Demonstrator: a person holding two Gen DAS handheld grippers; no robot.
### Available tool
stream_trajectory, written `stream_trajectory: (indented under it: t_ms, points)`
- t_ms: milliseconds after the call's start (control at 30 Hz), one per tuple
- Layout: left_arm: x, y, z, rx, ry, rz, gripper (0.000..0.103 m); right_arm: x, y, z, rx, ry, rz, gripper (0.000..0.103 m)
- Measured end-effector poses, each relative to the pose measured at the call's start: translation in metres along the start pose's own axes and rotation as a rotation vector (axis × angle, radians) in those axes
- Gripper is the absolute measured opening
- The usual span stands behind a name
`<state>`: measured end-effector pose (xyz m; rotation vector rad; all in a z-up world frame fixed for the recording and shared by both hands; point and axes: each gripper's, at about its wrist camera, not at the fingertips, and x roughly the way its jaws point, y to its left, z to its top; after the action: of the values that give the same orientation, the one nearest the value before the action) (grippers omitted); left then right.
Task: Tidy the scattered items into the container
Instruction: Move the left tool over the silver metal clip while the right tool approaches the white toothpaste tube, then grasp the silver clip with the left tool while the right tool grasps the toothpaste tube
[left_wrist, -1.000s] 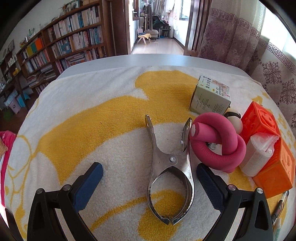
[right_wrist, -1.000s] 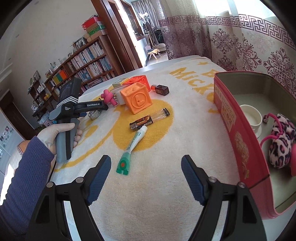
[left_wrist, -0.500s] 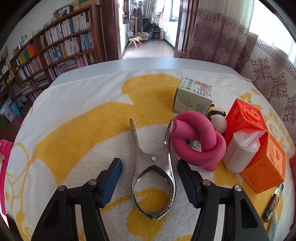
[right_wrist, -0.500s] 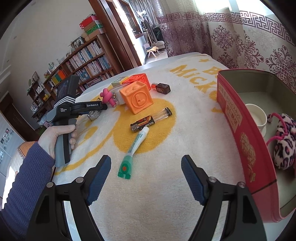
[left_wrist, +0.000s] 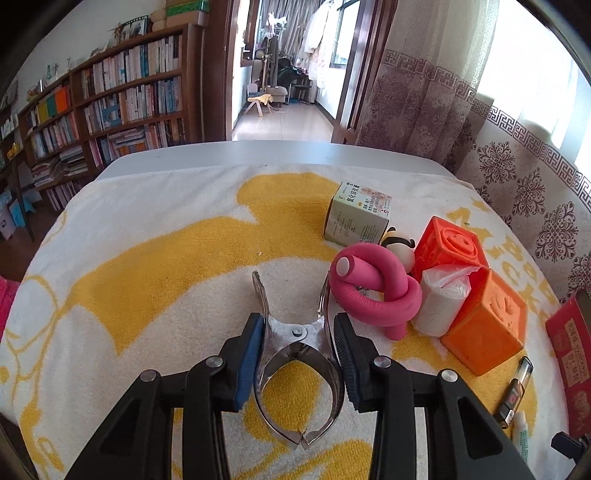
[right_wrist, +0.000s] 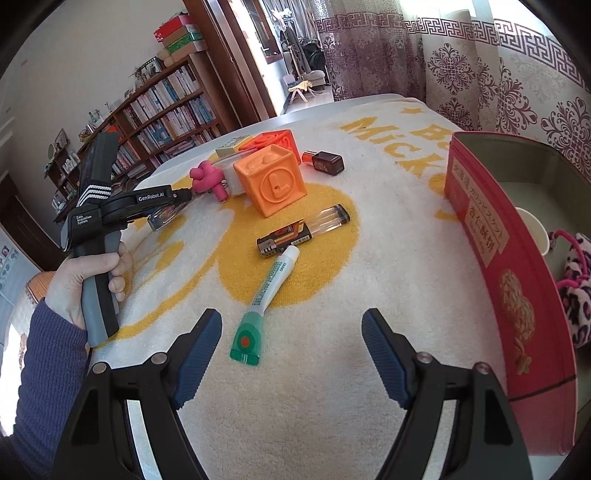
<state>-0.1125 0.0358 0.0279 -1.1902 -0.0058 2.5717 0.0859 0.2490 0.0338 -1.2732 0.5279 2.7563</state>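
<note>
We have the left gripper (left_wrist: 298, 345) just closed onto the shiny steel spring clamp (left_wrist: 295, 354) on the white-and-yellow terry towel (left_wrist: 147, 273) over the grey table (left_wrist: 258, 153), right gripper (right_wrist: 291, 341) wide and empty above the towel, red tin container (right_wrist: 491, 258) at right, bookshelves (left_wrist: 110, 110) behind.

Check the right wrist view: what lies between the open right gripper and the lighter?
In the right wrist view, a green-capped tube lies between the right gripper and the lighter, its white end touching the lighter.
</note>
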Motion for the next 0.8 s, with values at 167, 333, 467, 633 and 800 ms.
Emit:
stream_trajectory:
  t_ms: [167, 333, 467, 633, 800]
  points:
    - [-0.025, 0.004, -0.008, -0.026, -0.040, -0.075, 0.018, 0.013, 0.016, 0.011, -0.053, -0.009, -0.057, 0.081]
    - [-0.013, 0.012, -0.013, -0.045, -0.010, -0.043, 0.018, 0.036, 0.027, 0.018, -0.111, 0.037, -0.127, 0.071]
    - [-0.007, 0.025, -0.013, -0.121, 0.011, -0.046, 0.054, 0.044, 0.026, 0.017, -0.112, 0.045, -0.151, 0.071]
    - [-0.017, 0.019, -0.013, -0.107, -0.045, -0.054, 0.087, 0.043, 0.026, 0.016, -0.107, 0.034, -0.152, 0.071]
    - [-0.003, -0.006, -0.017, 0.009, 0.008, -0.035, 0.087, 0.042, 0.029, 0.016, -0.139, 0.025, -0.197, 0.023]
